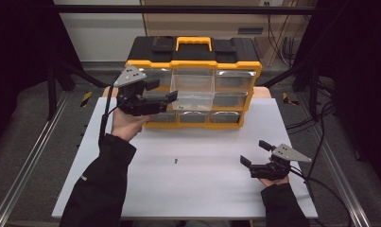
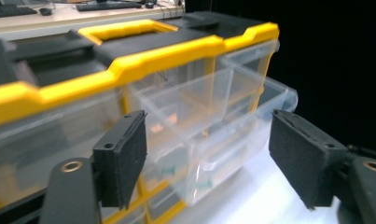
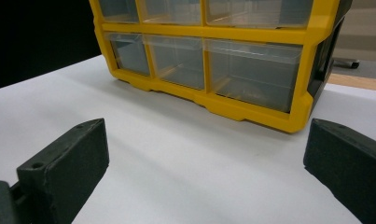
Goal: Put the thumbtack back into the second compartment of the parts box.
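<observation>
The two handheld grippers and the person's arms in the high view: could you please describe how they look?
Both are black tools with two flat, blocky black jaws. The left gripper and the right gripper each carry a grey three-cornered plate with small dark dots on top, and a black cable trails from each. The person wears black long sleeves that reach the wrists; the hands are bare.

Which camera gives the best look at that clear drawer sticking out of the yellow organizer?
The left gripper view: the pulled-out drawer sits close between the left claw and its open jaws, see-through walls plain. The high view shows the drawer small, in the cabinet's middle column. The right gripper view shows shut bottom drawers instead.
</observation>
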Demonstrator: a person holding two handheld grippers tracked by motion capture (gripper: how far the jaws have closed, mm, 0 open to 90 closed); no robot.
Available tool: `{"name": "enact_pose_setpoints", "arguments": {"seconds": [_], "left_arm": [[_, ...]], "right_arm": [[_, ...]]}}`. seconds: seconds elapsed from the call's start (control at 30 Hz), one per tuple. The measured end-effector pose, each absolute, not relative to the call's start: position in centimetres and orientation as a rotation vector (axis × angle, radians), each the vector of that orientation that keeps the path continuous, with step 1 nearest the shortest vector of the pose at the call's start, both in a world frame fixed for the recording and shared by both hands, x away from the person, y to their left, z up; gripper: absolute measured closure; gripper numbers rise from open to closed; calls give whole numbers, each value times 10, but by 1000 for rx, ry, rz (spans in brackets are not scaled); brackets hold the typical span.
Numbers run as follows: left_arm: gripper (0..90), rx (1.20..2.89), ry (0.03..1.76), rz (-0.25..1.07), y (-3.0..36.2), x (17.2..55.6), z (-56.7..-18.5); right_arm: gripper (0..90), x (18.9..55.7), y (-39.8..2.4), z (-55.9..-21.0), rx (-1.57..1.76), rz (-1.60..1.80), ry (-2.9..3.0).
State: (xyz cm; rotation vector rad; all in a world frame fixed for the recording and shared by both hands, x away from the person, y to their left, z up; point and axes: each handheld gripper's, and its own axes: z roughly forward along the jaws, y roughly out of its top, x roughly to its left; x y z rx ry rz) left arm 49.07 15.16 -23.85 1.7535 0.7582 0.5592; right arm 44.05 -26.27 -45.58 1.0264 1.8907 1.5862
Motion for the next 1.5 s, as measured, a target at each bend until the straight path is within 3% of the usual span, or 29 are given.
{"name": "enact_pose_setpoints", "arguments": {"seconds": [0.4, 1.0, 1.5], "left_arm": [[55, 1742, 825, 551, 181, 475, -285], [48, 1796, 878, 466, 173, 473, -379], [54, 1948, 965, 398, 151, 476, -437]], "right_arm": [[4, 440, -263, -456, 1025, 1583, 1890], [4, 440, -263, -457, 1028, 1579, 1892], [4, 440, -263, -456, 1032, 1583, 1890]]}}
